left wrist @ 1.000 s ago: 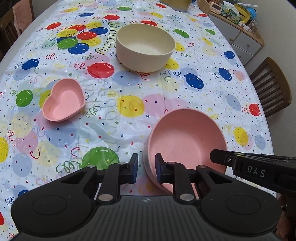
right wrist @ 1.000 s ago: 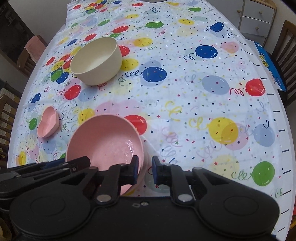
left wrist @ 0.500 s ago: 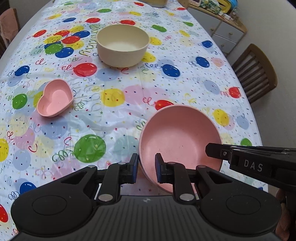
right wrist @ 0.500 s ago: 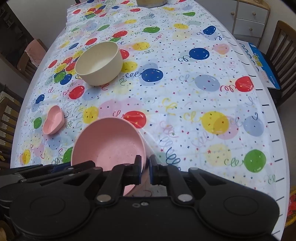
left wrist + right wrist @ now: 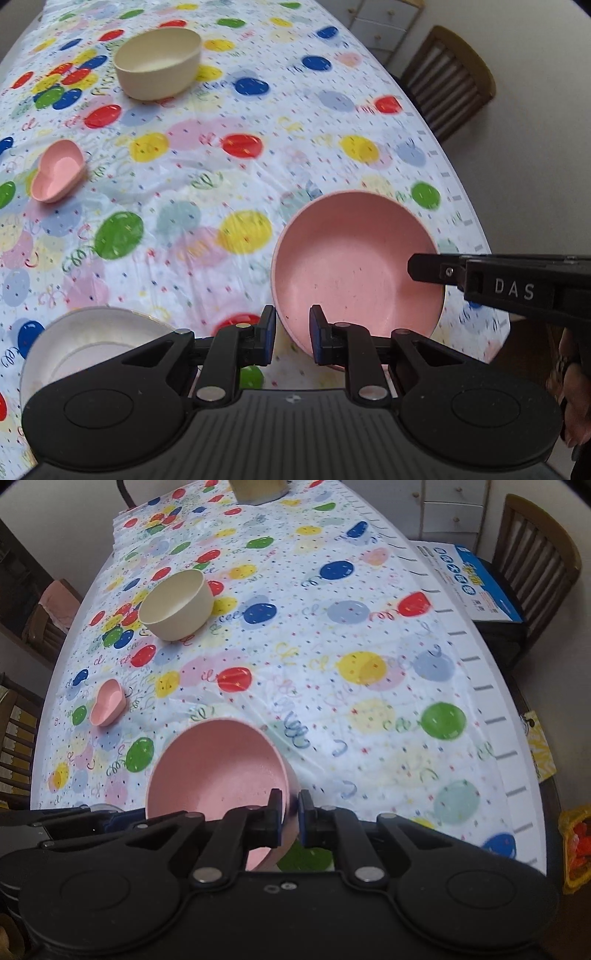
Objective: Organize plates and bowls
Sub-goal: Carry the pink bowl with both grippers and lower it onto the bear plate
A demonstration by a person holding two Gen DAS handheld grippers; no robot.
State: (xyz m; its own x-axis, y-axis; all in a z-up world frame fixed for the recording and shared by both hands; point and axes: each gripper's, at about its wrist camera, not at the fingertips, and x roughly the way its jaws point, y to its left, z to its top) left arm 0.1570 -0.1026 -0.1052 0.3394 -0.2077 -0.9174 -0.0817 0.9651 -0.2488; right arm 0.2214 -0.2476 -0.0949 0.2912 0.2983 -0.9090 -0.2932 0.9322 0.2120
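Observation:
My right gripper (image 5: 290, 818) is shut on the rim of a large pink bowl (image 5: 218, 775) and holds it lifted above the table. The same pink bowl (image 5: 354, 266) shows in the left wrist view, with the right gripper's finger (image 5: 436, 269) at its right rim. My left gripper (image 5: 291, 338) is slightly open and empty, beside the bowl's near left edge. A white plate (image 5: 81, 343) lies at the near left. A cream bowl (image 5: 159, 62) stands far off, and a small pink heart-shaped bowl (image 5: 57, 177) lies at the left.
The table wears a balloon-print cloth (image 5: 332, 664). Wooden chairs (image 5: 535, 554) stand at the right and left sides. A blue-and-white box (image 5: 476, 583) lies on the right chair. A white drawer unit (image 5: 454, 506) stands behind.
The pink bowl has been lifted and carried back toward the near edge with the right gripper. Both views have pulled back, and the white plate has come into view at the near left.

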